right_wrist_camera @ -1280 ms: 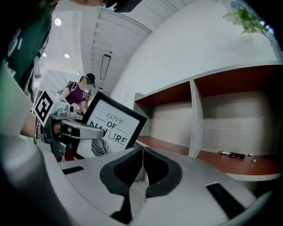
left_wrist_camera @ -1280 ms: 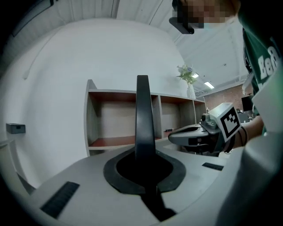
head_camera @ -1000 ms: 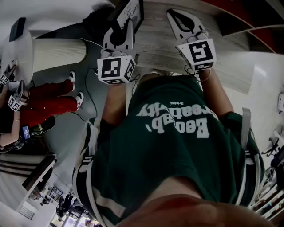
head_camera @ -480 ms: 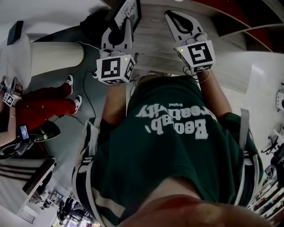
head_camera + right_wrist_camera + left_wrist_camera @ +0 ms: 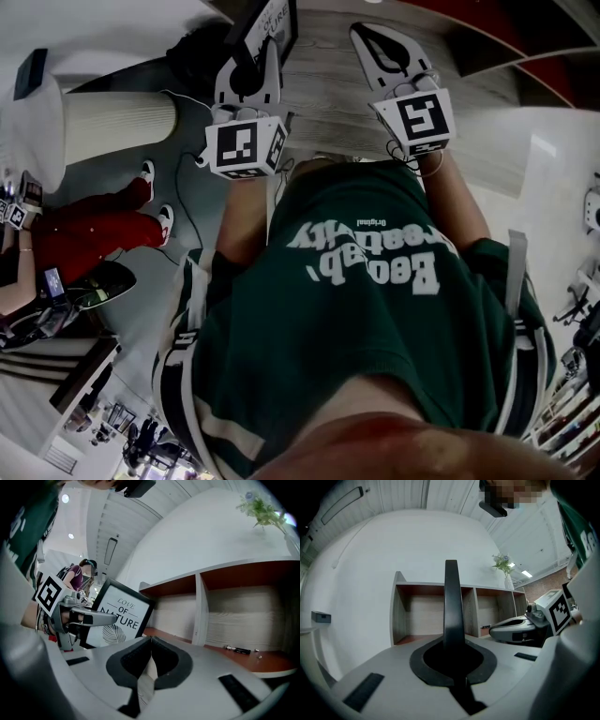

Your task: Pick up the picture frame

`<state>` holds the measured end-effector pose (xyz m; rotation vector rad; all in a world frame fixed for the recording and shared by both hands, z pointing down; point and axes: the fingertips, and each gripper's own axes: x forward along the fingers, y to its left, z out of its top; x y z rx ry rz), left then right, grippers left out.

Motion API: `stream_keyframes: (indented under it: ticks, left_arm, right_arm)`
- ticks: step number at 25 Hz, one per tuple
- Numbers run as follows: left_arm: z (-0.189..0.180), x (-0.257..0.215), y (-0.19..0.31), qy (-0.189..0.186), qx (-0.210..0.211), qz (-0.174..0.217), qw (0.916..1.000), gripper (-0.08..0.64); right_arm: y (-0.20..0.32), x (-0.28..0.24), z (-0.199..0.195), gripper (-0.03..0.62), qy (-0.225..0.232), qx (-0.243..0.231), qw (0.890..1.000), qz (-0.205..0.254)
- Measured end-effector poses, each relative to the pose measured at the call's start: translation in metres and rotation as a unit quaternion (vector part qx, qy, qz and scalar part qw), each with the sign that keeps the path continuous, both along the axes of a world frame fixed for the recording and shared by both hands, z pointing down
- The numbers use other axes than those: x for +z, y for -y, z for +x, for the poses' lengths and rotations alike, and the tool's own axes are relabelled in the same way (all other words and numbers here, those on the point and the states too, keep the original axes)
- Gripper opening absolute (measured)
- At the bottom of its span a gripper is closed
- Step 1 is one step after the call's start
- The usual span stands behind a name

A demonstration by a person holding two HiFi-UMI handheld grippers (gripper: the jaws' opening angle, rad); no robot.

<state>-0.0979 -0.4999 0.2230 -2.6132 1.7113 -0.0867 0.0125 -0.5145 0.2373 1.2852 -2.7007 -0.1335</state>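
Note:
The picture frame [image 5: 273, 22] is black-edged with a white print reading "LOVE OF NATURE" [image 5: 118, 615]. My left gripper [image 5: 247, 67] is shut on its side edge, and the frame stands upright in front of the shelf. In the left gripper view the frame shows edge-on as a dark vertical bar [image 5: 451, 605] between the jaws of the left gripper [image 5: 453, 641]. My right gripper [image 5: 379, 43] is to the right of the frame and apart from it. The right gripper [image 5: 150, 641] is shut with nothing between its tips. The left gripper [image 5: 89, 617] also shows in the right gripper view, clamped on the frame.
A wooden cubby shelf [image 5: 202, 603] with open compartments stands ahead, against a white wall. A small dark pen-like thing [image 5: 237, 650] lies on its floor. A vase of flowers [image 5: 503, 566] tops the shelf. A person in red trousers [image 5: 89, 228] sits at the left by a white round table [image 5: 114, 120].
Both grippers and the frame keep almost the same place in the head view. The person in red trousers at the left has shifted slightly.

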Motion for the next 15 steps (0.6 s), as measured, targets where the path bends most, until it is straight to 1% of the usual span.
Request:
stream_keyframes:
  ticks: [2, 3, 4, 5, 8, 10, 12, 15]
  left_arm:
    - [0.042, -0.019, -0.004, 0.001, 0.002, 0.002, 1.0000, 0.026]
    - [0.054, -0.024, -0.004, 0.002, 0.004, 0.002, 1.0000, 0.026]
    - [0.053, -0.025, -0.001, 0.003, 0.005, 0.002, 1.0000, 0.026]
    - [0.038, -0.021, 0.003, 0.003, 0.005, 0.001, 1.0000, 0.026]
    - [-0.030, 0.001, 0.020, 0.001, 0.001, -0.006, 1.0000, 0.026]
    - [-0.059, 0.023, 0.031, -0.001, -0.001, -0.014, 0.9999, 0.026]
    - [-0.072, 0.053, 0.040, -0.001, -0.002, -0.020, 0.9998, 0.026]
    - [-0.076, 0.096, 0.051, 0.001, 0.000, -0.026, 0.9997, 0.026]
  right_arm:
    - [-0.005, -0.019, 0.042, 0.032, 0.001, 0.003, 1.000, 0.003]
    - [-0.005, -0.025, 0.055, 0.032, 0.002, 0.004, 1.000, 0.004]
    - [-0.003, -0.025, 0.053, 0.032, 0.003, 0.005, 1.000, 0.003]
    - [0.002, -0.021, 0.038, 0.032, 0.003, 0.004, 1.000, 0.002]
    - [0.019, 0.001, -0.029, 0.032, 0.000, 0.000, 1.000, -0.007]
    - [0.030, 0.023, -0.058, 0.032, -0.002, -0.002, 1.000, -0.015]
    - [0.040, 0.052, -0.071, 0.034, -0.004, -0.003, 1.000, -0.021]
    - [0.051, 0.094, -0.077, 0.032, -0.004, -0.005, 1.000, -0.025]
